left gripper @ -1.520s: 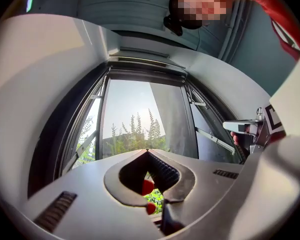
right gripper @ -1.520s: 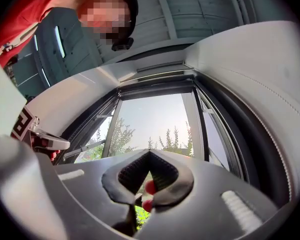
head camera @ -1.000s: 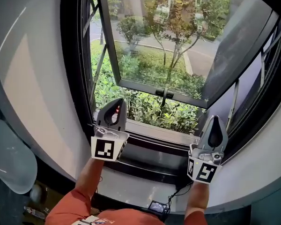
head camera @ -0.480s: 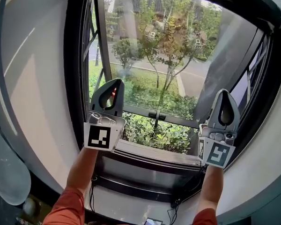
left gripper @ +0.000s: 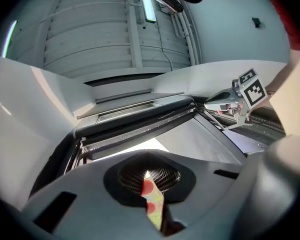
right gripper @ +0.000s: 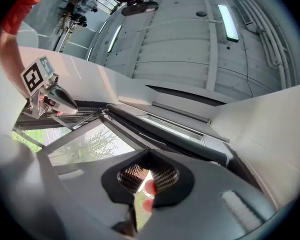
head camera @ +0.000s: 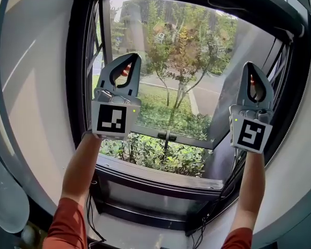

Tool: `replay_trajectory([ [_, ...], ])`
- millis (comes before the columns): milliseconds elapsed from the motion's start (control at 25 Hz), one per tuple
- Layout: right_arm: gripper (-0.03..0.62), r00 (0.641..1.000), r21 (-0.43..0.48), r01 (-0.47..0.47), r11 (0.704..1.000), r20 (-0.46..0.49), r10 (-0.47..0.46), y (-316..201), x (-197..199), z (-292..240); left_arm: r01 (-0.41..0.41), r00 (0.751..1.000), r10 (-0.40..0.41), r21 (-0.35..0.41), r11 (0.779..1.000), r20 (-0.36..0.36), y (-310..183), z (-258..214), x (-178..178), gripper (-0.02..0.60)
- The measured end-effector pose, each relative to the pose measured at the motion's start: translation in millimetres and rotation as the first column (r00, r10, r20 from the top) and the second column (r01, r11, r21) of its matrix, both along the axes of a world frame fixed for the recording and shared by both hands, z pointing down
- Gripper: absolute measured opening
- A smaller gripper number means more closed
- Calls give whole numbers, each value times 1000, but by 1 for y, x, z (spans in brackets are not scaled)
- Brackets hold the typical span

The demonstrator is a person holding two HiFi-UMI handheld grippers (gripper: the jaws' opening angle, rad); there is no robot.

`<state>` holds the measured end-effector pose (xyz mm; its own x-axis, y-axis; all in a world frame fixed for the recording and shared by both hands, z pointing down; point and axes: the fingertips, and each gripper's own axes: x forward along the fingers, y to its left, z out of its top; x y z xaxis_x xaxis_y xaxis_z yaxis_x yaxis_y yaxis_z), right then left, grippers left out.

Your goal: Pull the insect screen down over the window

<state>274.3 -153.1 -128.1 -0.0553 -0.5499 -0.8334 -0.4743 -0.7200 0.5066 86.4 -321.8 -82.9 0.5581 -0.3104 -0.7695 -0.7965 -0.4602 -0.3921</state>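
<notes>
Insect screen (left gripper: 140,115) rolled up, a dark bar along the window's top edge.
Left gripper (head camera: 135,57) and right gripper (head camera: 253,65) are below it, fingers pressed together, empty; open casement sash (head camera: 192,140) hangs outward beyond.

Left gripper (head camera: 130,58) and right gripper (head camera: 253,66): grey plastic shells, smooth, matt. Inner pads (left gripper: 165,175): fine grid texture, rough. Marker cube (head camera: 113,119): flat black-and-white print, matt, paper-like.

Window frame (head camera: 82,77): dark metal, smooth, with a low sheen. Sash glass (head camera: 197,51): clear and glossy, with a greyish reflection towards its right edge.

Wall (head camera: 36,87): white, smooth, matt painted finish. Ceiling panels (left gripper: 90,34): pale grey, ribbed, matt; material cannot be determined.

Sleeve (head camera: 67,222): orange-red cloth, soft, matt.
</notes>
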Motion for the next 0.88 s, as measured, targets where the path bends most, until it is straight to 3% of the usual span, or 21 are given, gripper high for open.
replay_trajectory([
  [120,9,996,-33,-86,996,-14,86,-7,4,-23,70,997,-72,74,995,20,-3,-27,3,5],
  [200,9,995,-33,-95,995,-32,94,-12,4,-41,134,989,-140,106,985,50,-6,-44,5,5],
  [400,9,975,-52,-212,976,-77,208,-26,9,-81,269,949,-292,174,947,121,-13,-85,15,5],
  [680,11,890,-64,-432,899,-192,414,-43,9,-109,425,856,-483,281,861,183,-15,-121,20,9],
  [800,17,821,-86,-546,834,-254,511,-49,19,-115,487,801,-563,324,811,203,-18,-138,22,35],
  [840,83,796,-99,-581,808,-275,539,-51,24,-116,507,781,-589,339,792,209,-20,-144,22,46],
  [880,94,775,-110,-610,785,-290,562,-53,29,-118,524,761,-611,351,776,215,-21,-150,23,58],
])
